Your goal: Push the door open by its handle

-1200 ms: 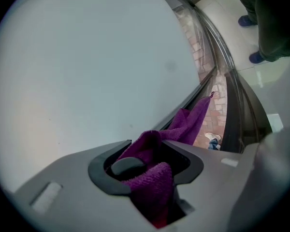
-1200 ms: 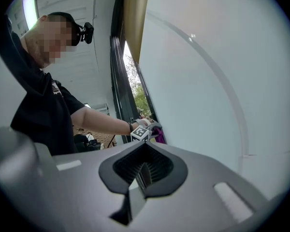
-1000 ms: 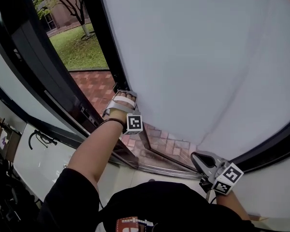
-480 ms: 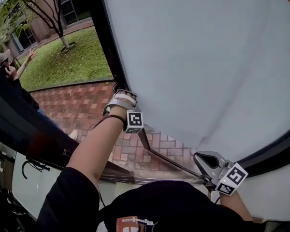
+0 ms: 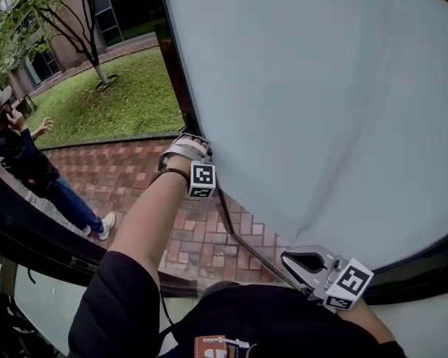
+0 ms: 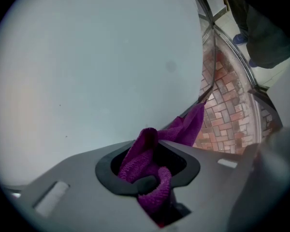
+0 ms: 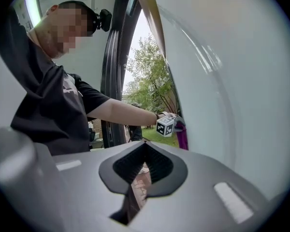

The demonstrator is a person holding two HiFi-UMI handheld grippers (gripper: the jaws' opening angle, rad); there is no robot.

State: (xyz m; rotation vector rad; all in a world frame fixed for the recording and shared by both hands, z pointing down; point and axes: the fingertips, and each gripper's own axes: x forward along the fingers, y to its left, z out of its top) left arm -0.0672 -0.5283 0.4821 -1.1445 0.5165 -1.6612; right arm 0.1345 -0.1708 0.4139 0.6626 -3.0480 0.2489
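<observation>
l tool (image 6: 150, 177) closing on a purple cloth (image 6: 183, 127), pressed to the door (image 5: 306, 88) at its free edge. r tool (image 5: 305, 262) shut, empty. door's big, stiff, prob heavy & slick; handle not visible, so push near that edge.

Outside, red brick paving (image 5: 127, 174) in a herringbone pattern runs from the centre of the head view down toward 7 o'clock. Beyond it, at 11 o'clock, lies a green lawn (image 5: 127, 103) with a slim, leaning tree (image 5: 82, 36) rooted in it, and a building (image 5: 123, 10) with dark windows stands behind at 12. At 9 o'clock a person (image 5: 22, 155) in a dark jacket, blue jeans and pale shoes stands on the bricks, one hand raised to the head. A purple cloth (image 6: 150, 170) sits bunched at 6 o'clock in the left gripper view.
</observation>
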